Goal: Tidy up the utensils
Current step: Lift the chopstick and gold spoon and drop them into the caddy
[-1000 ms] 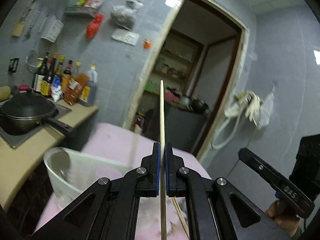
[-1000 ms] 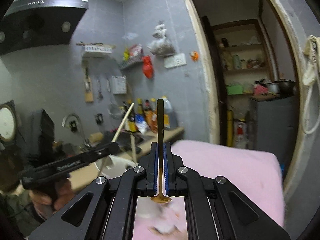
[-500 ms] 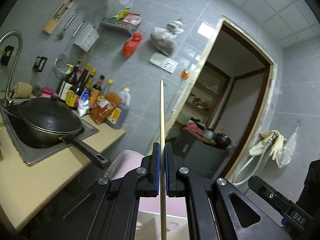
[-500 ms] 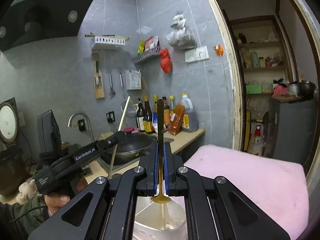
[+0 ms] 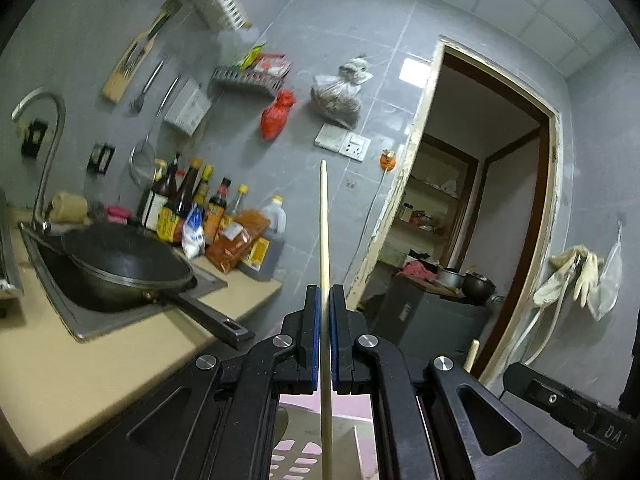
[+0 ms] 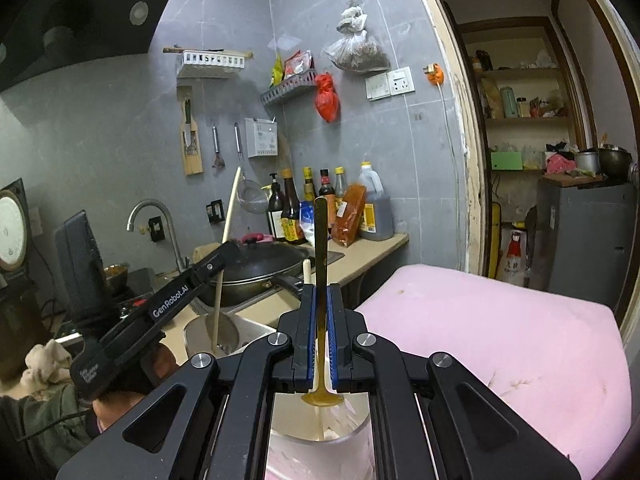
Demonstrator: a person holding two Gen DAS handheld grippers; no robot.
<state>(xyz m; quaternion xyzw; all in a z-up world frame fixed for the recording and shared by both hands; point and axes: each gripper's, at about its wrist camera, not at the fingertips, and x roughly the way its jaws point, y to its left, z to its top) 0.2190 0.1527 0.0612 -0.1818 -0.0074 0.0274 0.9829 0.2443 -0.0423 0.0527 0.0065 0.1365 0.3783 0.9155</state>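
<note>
The chopstick [image 5: 324, 264] is standing upright, clamped between the fingers of the left gripper [image 5: 325, 344]; its lower end is hanging over the white holder [image 5: 296, 432]. The gold spoon [image 6: 320, 300] is also upright, handle up and bowl down, and the fingers of the right gripper [image 6: 319, 336] are closing tightly on its handle. The bowl of the spoon is hanging just above the holder's rim. The holder is sitting on the pink surface [image 6: 500, 340]. Beside it, a counter is carrying a black wok [image 5: 128, 268] and a row of bottles [image 5: 192, 208] against the grey wall.
</note>
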